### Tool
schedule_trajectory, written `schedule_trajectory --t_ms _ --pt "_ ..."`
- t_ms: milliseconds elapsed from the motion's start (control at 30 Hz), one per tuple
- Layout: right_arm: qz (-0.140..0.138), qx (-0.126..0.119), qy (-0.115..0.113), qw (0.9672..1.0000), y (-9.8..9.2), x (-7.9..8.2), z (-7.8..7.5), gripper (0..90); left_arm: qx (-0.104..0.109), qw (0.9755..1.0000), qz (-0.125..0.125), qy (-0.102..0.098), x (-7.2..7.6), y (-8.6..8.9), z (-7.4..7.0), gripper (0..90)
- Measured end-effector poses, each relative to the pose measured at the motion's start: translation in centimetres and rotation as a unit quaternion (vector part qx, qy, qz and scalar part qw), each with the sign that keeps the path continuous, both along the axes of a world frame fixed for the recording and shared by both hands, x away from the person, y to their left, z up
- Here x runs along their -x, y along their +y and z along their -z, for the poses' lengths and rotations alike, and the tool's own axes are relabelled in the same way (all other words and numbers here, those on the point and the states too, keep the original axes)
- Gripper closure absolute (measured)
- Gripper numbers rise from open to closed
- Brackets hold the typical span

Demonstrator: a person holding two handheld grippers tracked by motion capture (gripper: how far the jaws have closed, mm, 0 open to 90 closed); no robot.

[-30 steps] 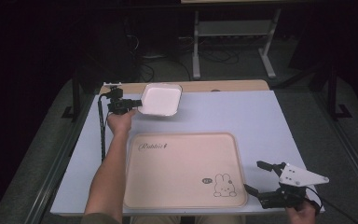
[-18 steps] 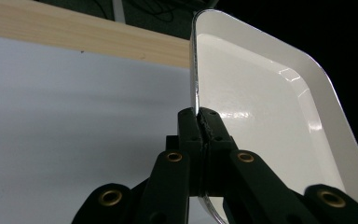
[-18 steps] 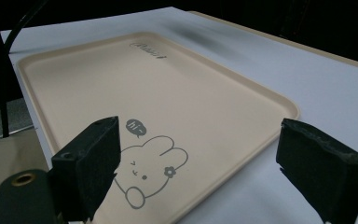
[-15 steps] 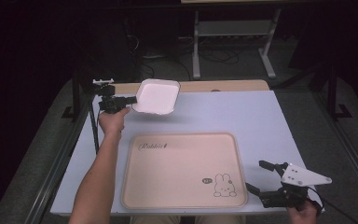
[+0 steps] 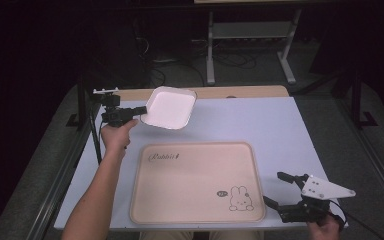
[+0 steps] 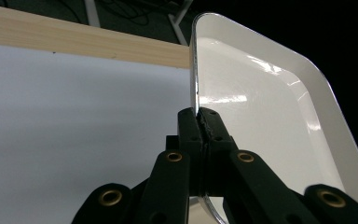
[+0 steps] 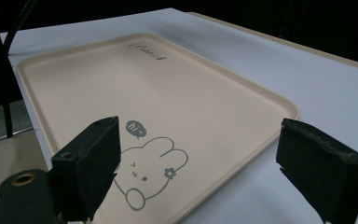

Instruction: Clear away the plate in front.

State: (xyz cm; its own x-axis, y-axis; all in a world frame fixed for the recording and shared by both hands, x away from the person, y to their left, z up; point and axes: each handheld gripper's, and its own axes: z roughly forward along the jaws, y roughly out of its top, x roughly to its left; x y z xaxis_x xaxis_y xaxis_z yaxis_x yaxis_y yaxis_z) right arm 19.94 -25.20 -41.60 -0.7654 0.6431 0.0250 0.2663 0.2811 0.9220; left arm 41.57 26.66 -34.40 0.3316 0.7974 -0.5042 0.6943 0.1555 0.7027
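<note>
Since the earlier frames the white dish [image 5: 170,107] has been lifted off the table [image 5: 260,125] and carried slightly toward the beige tray [image 5: 180,200]; it is now tilted above the far left part of the table. The left gripper [image 5: 141,111] is clamped tight on the dish's rim, with the jaws pressed together on the thin edge. The right gripper [image 5: 276,189] is held wide open with nothing between its jaws, unmoved beside the tray's near right corner.

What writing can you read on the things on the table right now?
"hi~": in the speech bubble beside the rabbit drawing on the beige tray.
Cursive word at the tray's far left corner: looks like "Rabbit", too blurred to be sure.
White dish: no writing.
</note>
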Motion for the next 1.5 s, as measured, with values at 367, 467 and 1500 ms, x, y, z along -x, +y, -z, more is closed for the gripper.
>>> schedule_trajectory --t_ms 367,467,1500 --pt "-0.003 0.001 0.002 1.0000 0.1 -0.1 0.0 12.9 0.005 1.0000 0.005 0.000 1.7 0.2 -0.3 89.0" --pt "-0.004 0.001 0.001 1.0000 0.2 0.0 0.0 12.9 0.012 0.9999 0.010 0.000 2.1 -0.1 0.0 89.0" --pt "-0.010 0.002 -0.001 0.9999 0.3 0.1 -0.1 12.9 0.010 0.9994 0.027 0.021 5.3 -1.6 2.0 88.9"
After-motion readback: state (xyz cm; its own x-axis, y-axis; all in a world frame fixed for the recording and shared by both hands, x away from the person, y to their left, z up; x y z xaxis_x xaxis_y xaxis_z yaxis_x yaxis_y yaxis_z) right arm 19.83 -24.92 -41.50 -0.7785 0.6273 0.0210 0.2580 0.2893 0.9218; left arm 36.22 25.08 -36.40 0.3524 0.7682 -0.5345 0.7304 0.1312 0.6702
